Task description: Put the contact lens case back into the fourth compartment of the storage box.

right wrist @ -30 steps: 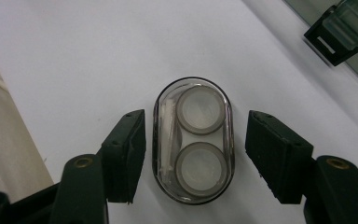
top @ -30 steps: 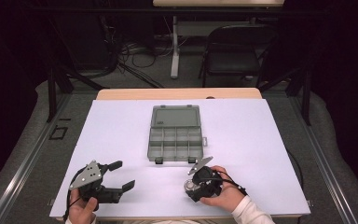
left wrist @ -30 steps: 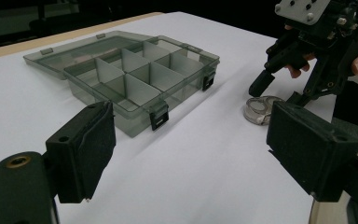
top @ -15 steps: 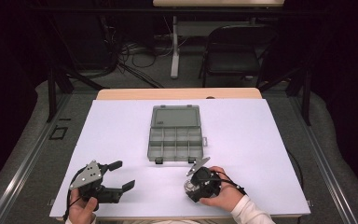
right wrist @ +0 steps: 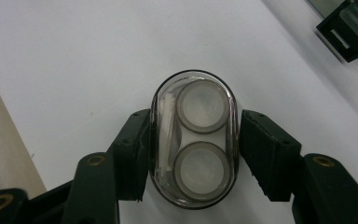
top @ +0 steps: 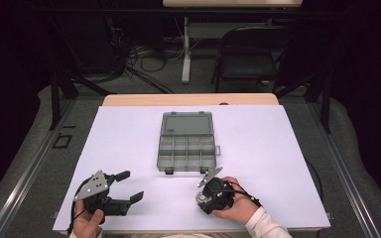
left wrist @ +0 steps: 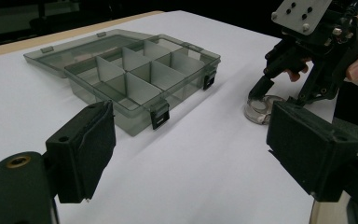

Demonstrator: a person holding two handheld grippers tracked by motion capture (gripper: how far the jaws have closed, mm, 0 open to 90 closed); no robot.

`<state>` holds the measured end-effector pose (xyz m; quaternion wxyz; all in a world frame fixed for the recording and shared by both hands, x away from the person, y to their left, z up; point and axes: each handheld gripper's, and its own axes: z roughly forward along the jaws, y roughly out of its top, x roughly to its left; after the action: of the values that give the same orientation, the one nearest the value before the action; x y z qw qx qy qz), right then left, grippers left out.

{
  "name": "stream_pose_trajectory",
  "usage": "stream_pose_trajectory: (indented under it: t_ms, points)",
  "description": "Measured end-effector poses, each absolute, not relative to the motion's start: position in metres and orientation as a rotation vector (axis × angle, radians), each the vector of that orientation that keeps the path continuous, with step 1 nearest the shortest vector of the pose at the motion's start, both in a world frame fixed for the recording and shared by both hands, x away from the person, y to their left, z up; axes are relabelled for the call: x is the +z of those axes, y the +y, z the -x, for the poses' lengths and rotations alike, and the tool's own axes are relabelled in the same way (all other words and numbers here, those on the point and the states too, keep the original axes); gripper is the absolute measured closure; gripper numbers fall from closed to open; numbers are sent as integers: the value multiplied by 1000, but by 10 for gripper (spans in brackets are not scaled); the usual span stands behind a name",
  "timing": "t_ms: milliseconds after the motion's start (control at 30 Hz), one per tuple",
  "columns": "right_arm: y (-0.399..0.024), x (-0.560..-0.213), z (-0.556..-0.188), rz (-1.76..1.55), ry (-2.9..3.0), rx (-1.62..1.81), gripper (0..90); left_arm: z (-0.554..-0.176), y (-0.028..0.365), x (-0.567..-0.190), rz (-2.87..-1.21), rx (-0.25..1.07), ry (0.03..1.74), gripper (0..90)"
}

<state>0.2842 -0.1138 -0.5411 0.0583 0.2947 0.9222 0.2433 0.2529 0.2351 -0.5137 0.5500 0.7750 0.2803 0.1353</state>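
A small clear oval case (right wrist: 200, 140) with two round wells lies on the white table near the front edge. My right gripper (right wrist: 195, 121) points down over it; its jaws have just been closing, and both pads now touch the case's long sides. The case (top: 200, 197) sits under that gripper (top: 203, 196) in the high view, and the left gripper view shows the case (left wrist: 259, 108) below the right gripper (left wrist: 279, 91). My left gripper (top: 131, 185) rests at the front left, open and empty, its pads (left wrist: 93, 140) wide apart.
A grey translucent organizer box (top: 186, 146) with several empty compartments stands mid-table, its lid laid open flat behind it and its latches facing me (left wrist: 159, 114). A white sheet (top: 278, 148) covers the table. Chairs and cables lie beyond the far edge.
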Motion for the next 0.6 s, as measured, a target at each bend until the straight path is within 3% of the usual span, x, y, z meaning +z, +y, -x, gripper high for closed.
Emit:
stream_pose_trajectory:
  t_ms: [600]
  points:
    - [-113,-541,-284,-864,2798,718,441,-253,235,-514,-1833,319,666,162]
